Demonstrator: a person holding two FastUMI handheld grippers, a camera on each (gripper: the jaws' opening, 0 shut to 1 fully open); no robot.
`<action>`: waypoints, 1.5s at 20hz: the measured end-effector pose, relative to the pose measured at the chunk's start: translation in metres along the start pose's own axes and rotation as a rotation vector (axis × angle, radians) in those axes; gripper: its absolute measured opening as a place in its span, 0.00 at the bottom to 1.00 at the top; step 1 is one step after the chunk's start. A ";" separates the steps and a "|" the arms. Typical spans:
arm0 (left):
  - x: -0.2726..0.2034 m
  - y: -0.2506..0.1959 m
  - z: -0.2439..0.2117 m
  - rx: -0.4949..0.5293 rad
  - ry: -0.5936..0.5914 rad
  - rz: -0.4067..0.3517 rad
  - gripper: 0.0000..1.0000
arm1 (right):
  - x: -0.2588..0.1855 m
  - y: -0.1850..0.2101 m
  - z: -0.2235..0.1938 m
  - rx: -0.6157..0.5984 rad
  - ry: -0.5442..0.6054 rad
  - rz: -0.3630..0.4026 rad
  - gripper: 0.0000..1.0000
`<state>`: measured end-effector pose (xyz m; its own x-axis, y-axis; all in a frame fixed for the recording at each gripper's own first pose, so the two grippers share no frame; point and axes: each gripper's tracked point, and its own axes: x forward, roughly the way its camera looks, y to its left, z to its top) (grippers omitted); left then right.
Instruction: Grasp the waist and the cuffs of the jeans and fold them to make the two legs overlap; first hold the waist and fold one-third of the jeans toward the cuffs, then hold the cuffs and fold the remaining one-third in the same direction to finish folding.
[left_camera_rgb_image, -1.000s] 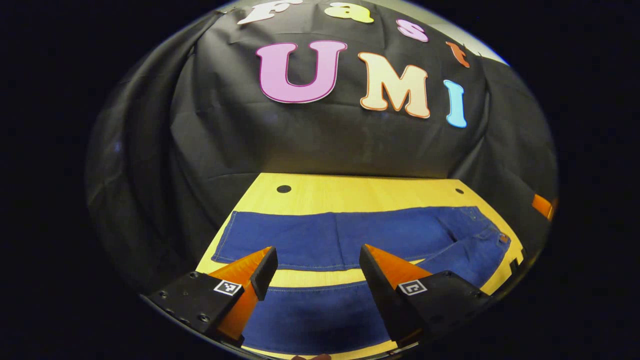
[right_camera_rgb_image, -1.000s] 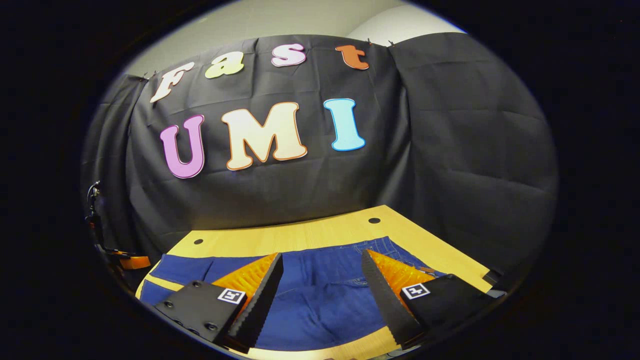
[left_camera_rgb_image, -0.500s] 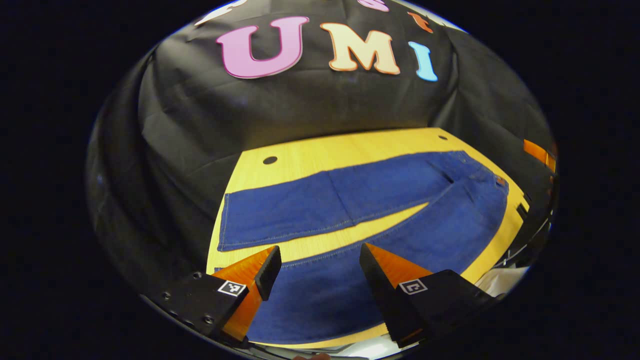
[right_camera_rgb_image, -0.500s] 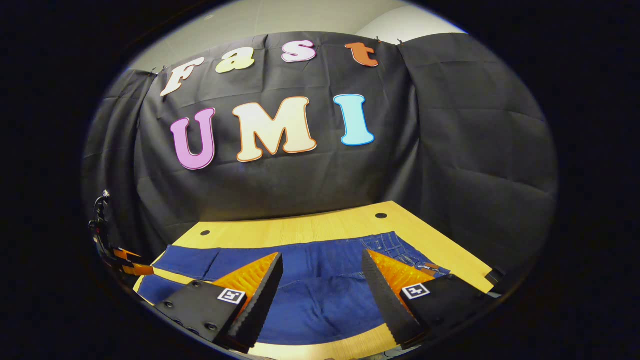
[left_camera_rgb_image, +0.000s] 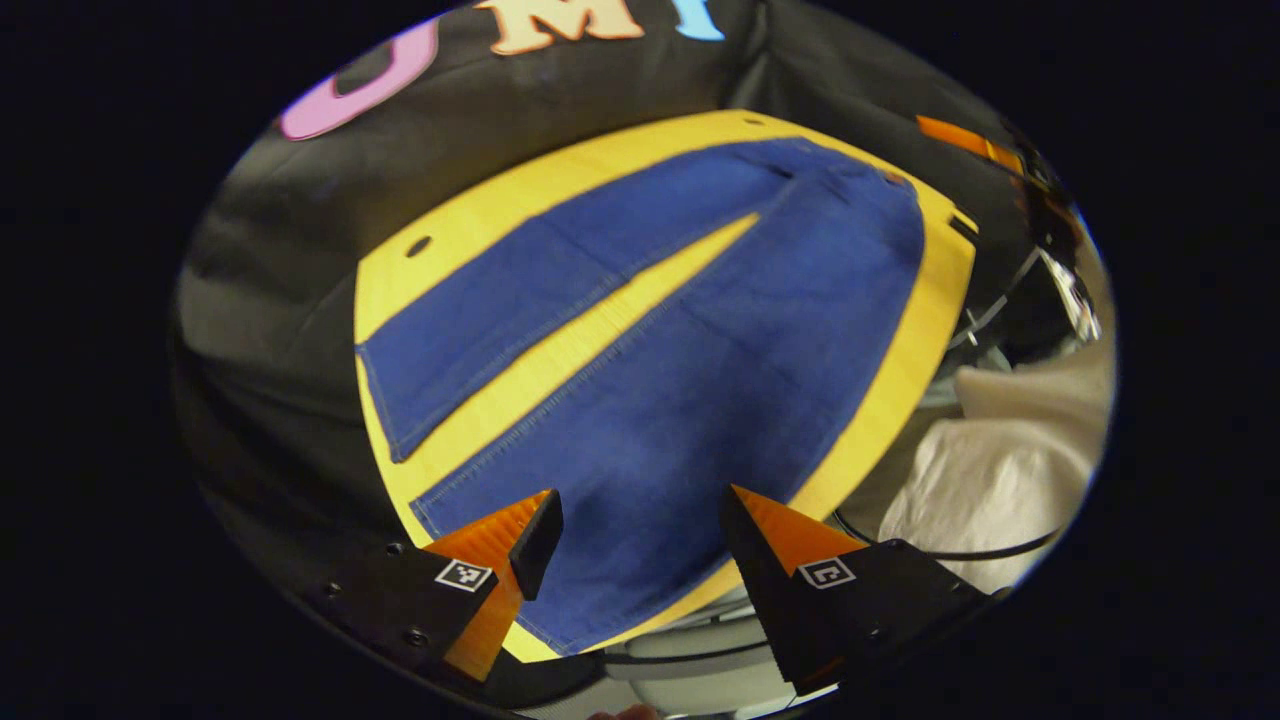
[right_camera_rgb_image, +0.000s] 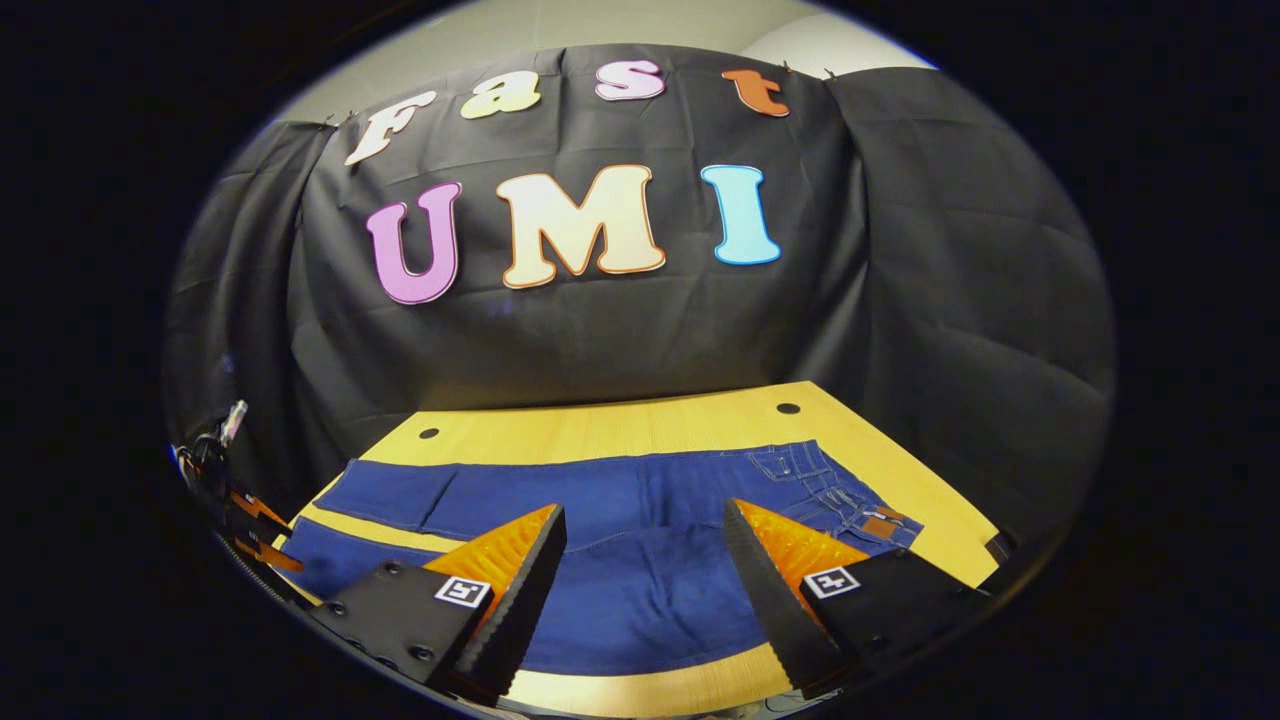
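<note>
While the yellow wooden worktop (right_camera_rgb_image: 640, 425) carries them, the blue jeans (left_camera_rgb_image: 700, 340) lie flat and unfolded across it, legs spread in a narrow V with bare wood between. Their waist (right_camera_rgb_image: 850, 505) sits at the worktop's right end, the cuffs (left_camera_rgb_image: 385, 400) at its left. Above the near leg by the cuffs, the left gripper (left_camera_rgb_image: 640, 530) hovers, jaws released. Over the seat beside the waist hangs the right gripper (right_camera_rgb_image: 645, 560), jaws likewise parted, gripping nothing.

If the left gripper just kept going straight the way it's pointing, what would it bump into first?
Most likely the jeans: the left gripper has its fingers spread open, aimed down at the nearer leg near its cuff, lying flat on the table. Nothing seems to lie between, though depth is hard to judge here.
</note>
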<state>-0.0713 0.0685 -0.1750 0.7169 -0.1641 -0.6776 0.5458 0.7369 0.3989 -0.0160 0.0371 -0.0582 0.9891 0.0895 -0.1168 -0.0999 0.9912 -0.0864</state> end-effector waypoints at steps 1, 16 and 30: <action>0.002 0.000 -0.013 0.038 0.040 -0.007 0.96 | 0.000 -0.001 -0.003 -0.009 0.009 -0.005 0.98; 0.017 0.010 -0.096 0.191 0.309 -0.074 0.96 | -0.015 -0.015 -0.036 -0.031 0.062 -0.065 0.98; 0.025 0.013 -0.107 0.192 0.413 -0.136 0.97 | -0.002 -0.003 -0.045 -0.047 0.088 -0.052 0.98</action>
<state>-0.0930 0.1440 -0.2524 0.4223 0.0525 -0.9049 0.7209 0.5857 0.3704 -0.0228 0.0294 -0.1018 0.9801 0.0272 -0.1967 -0.0558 0.9884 -0.1412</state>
